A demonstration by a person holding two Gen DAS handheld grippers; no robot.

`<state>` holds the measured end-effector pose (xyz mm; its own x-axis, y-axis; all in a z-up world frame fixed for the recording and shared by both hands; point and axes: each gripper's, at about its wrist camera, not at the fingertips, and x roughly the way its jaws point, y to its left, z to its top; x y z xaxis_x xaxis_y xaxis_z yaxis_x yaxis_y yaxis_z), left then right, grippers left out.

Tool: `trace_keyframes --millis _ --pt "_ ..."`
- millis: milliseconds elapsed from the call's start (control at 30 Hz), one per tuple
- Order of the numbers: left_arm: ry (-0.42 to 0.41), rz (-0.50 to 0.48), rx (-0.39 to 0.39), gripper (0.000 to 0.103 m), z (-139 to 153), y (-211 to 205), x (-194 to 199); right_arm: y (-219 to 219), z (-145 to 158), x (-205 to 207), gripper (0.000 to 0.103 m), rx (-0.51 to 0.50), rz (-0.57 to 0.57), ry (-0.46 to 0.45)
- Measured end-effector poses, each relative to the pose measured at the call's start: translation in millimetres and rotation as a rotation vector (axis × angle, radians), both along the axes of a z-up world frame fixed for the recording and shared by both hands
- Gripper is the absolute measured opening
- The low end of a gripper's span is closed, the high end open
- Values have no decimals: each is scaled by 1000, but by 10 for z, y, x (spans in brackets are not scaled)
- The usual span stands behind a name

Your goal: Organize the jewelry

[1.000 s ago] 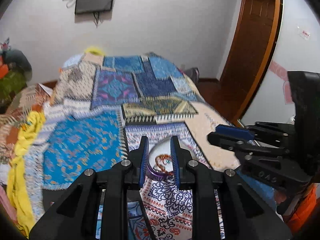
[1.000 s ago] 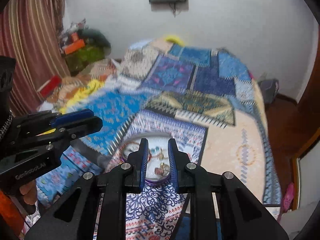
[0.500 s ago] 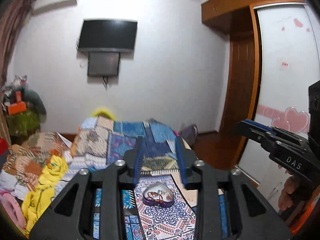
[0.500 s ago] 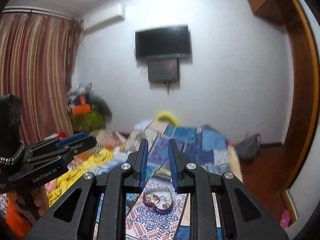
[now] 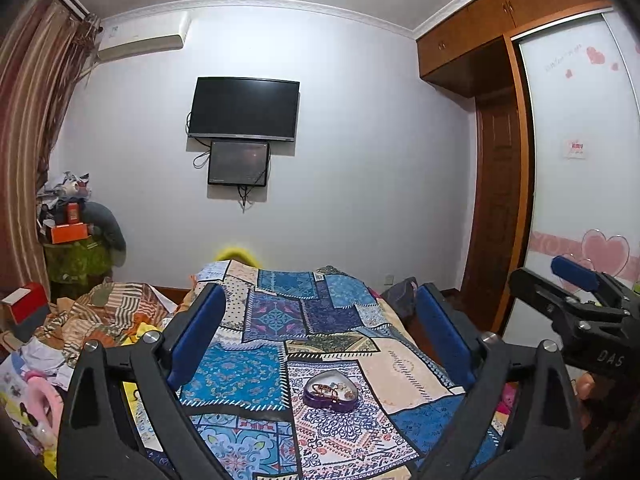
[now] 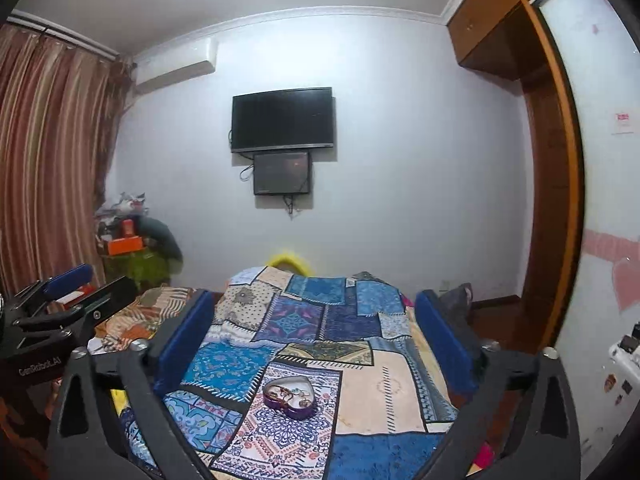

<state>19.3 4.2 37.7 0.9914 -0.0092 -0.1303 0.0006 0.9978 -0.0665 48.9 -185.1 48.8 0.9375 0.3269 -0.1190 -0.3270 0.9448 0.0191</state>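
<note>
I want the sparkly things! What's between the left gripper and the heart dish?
Only patterned bedspread lies between the open left gripper and the heart dish, in the left wrist view.

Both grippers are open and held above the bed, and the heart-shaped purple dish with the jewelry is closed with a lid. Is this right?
Not quite: the heart-shaped purple dish has no lid; in both wrist views it lies open on the patchwork bedspread with the jewelry showing inside. The rest holds: the left gripper and right gripper are open above the bed.
</note>
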Motion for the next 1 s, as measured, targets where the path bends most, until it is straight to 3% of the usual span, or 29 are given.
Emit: trace_keyframes --millis 1000 --pt "38 20 47 102 -151 -175 17 -96 -155 -107 101 -34 -8 60"
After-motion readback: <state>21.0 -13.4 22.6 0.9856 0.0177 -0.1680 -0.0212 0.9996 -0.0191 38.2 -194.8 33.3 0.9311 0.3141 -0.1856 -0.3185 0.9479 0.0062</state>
